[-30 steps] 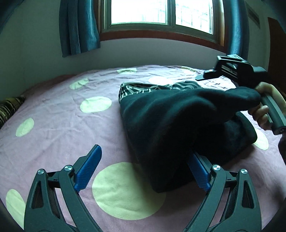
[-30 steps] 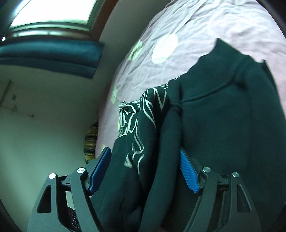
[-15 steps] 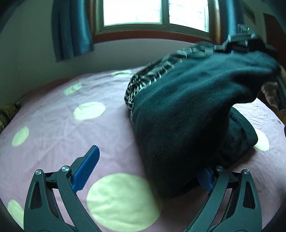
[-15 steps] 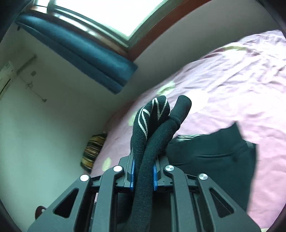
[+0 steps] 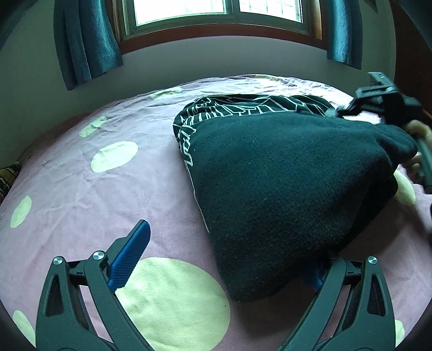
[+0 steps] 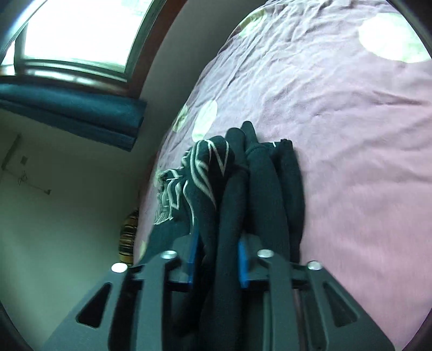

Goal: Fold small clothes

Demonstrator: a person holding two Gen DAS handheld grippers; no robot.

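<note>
One garment: a dark knitted top (image 5: 283, 183) with a pale line pattern on one layer, lying doubled over on the bed (image 5: 108, 202).
Bed cover: mauve and creased, with pale green dots; the largest dot (image 5: 172, 302) lies just in front of the left gripper.
Garment shape: in the left wrist view, a wedge, narrow at the near corner and broad at the far side.
Long axis: from the near corner by the left gripper, slanting away and to the right toward the right gripper.
Layers: the plain dark layer is on top; the patterned layer shows along the far and left edge.
Left gripper (image 5: 224, 251): fingers spread wide and gripping nothing; the left blue pad (image 5: 129, 259) is bare above the bed, and the right finger is tucked under the garment's near corner.
Right gripper (image 6: 216, 256): its fingers have just been opening; a thick rolled fold of the garment sits between the blue pads, loosely and not squeezed.
Fold in the right wrist view: the rolls run straight ahead along the fingers, their rounded ends pointing away toward the bed.
Hand (image 5: 415, 135): wrapped around the right gripper's handle at the far right of the garment.
Background: a window (image 5: 216, 10) with teal curtains (image 5: 86, 48) beyond the bed.
</note>
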